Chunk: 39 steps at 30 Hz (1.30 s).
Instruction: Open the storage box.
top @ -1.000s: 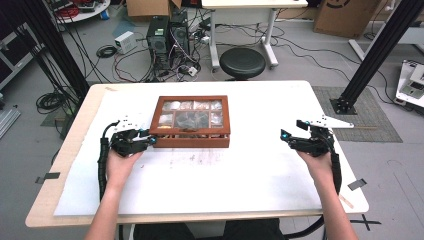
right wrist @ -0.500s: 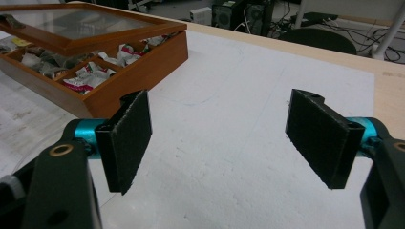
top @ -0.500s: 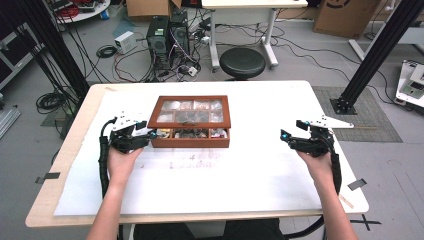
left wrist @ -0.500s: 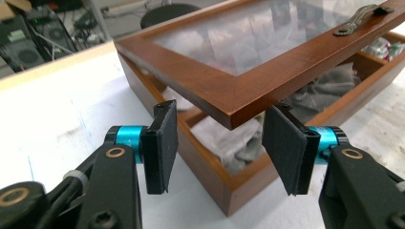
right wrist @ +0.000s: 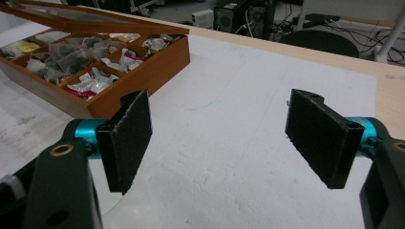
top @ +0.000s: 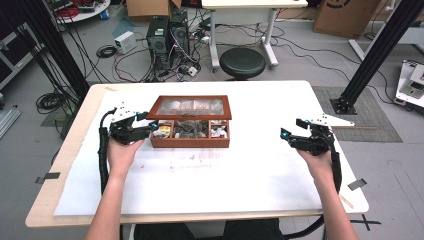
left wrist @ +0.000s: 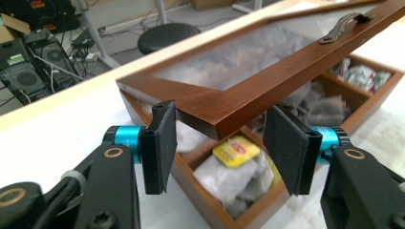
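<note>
Box (top: pixel 190 135) sits upper centre of the table (top: pixel 250 200). Its lid (left wrist: pixel 248 90), wood frame with glass pane, is part raised: rigid, hinged, fragile at the glass. Left gripper (left wrist: pixel 217 143) has just been opening, jaws straddling the lid corner; lift by the wooden edge. Right gripper (right wrist: pixel 229 129) gapes, empty.

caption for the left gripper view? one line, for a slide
Left gripper, jaws just opening, at the corner of the raised glass lid of a wooden tea box.
</note>
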{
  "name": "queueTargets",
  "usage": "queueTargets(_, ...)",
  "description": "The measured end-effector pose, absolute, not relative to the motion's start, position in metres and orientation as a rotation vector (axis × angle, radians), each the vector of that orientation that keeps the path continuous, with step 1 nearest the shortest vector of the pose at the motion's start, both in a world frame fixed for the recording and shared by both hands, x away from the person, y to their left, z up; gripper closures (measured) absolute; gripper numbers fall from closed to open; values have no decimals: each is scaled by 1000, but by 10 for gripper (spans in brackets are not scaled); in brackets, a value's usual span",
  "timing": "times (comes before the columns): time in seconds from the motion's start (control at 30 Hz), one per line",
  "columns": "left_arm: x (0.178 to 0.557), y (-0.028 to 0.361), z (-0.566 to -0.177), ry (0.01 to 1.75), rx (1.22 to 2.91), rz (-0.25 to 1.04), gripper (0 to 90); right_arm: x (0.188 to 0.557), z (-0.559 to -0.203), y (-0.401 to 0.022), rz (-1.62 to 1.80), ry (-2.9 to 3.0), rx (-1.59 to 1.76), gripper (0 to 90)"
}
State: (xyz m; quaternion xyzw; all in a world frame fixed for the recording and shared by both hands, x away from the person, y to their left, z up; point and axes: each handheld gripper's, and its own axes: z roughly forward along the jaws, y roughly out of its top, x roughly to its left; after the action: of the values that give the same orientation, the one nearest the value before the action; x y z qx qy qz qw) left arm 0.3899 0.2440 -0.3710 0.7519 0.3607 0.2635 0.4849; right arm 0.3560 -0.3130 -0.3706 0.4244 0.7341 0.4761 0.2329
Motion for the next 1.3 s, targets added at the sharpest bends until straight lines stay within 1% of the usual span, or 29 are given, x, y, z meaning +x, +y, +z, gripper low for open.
queueTargets(0.1, 393, 244, -367, 873, 1818, 653, 454, 358, -365, -312, 1320, 2020, 1162, 245)
queueTargets(0.23, 402, 244, -358, 871, 1826, 638, 442, 361, -357, -312, 1337, 2007, 1146, 246)
queueTargets(0.53, 408, 246, -360, 863, 1749, 638, 440, 366, -347, -309, 1346, 2028, 1137, 245)
queueTargets(0.8, 411, 243, -354, 878, 1765, 651, 439, 370, -345, -309, 1373, 2036, 1151, 245)
queueTargets(0.9, 413, 245, -355, 875, 1757, 630, 436, 373, -344, -310, 1383, 2033, 1155, 245)
queueTargets(1.3, 419, 244, -351, 868, 1749, 647, 427, 392, -339, -306, 1386, 2061, 1120, 243)
